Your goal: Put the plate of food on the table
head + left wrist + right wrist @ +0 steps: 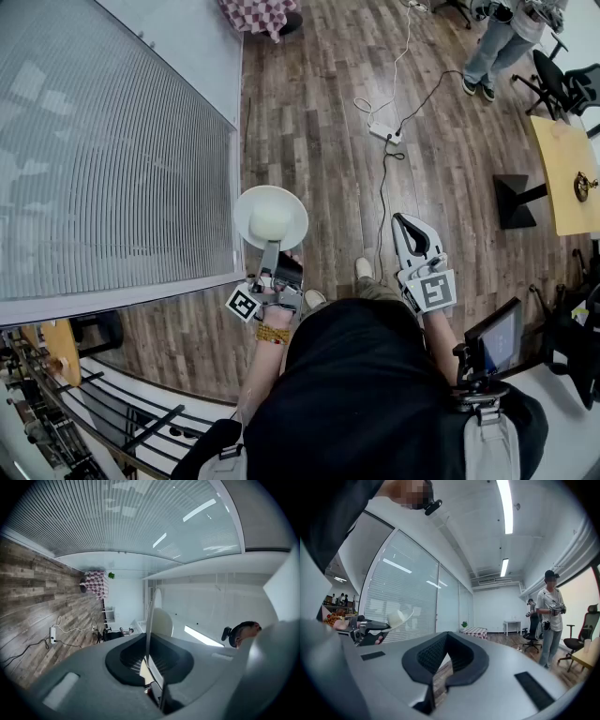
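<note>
Half done at most: plate (270, 216) pinched by its rim in left tongs (270, 251); right tongs (403, 225) closed, empty; counter (561, 183) not yet reached.

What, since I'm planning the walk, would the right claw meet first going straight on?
Nothing near: the right claw faces open wooden floor; the far checkered table seems first in line, though depth is unclear.

Head view: overhead, steeply down onto floor (319, 131). Left gripper view: rolled sideways, close behind jaws. Right gripper view: level across room. All three share plate (270, 217) and glass wall (112, 141).
</note>
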Available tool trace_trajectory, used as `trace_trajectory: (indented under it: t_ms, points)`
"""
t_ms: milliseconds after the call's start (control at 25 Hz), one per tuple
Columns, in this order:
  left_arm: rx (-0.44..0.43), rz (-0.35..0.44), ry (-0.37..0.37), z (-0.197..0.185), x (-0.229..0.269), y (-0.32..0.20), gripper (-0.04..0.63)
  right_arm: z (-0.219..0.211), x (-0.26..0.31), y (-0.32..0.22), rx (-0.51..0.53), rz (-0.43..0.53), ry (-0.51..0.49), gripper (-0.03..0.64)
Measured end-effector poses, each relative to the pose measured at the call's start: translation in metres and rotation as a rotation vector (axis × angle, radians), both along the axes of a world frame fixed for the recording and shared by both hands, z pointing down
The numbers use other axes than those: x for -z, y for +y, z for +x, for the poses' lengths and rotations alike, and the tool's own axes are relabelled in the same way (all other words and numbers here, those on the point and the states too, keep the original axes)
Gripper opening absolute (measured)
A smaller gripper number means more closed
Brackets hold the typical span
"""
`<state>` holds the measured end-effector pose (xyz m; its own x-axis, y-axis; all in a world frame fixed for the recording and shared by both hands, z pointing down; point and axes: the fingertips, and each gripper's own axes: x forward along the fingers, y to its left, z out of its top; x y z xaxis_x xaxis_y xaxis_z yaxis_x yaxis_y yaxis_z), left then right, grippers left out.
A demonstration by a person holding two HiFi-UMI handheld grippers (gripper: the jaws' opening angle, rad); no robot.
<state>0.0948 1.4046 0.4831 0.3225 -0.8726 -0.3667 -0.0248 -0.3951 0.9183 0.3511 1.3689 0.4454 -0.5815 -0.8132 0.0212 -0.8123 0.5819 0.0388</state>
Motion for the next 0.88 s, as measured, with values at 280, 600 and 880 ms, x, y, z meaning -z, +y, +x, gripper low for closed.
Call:
trace_trajectory:
  t_ms: [280,600,880]
  points:
    - [0.035,0.019,-0.014,0.010,-0.012,0.008,0.015,-0.006,-0.030,0.005,0.160,-0.081,-0.076,0.012]
    - [0.134,-0.021,-0.020,0.023,-0.001,-0.049,0.015,-0.015,-0.042,-0.073,0.321,-0.155,-0.048,0.012]
    - [0.171,-0.059,0.012,-0.014,-0.015,-0.102,0.015,-0.057,-0.039,-0.149,0.346,-0.159,-0.039,0.011]
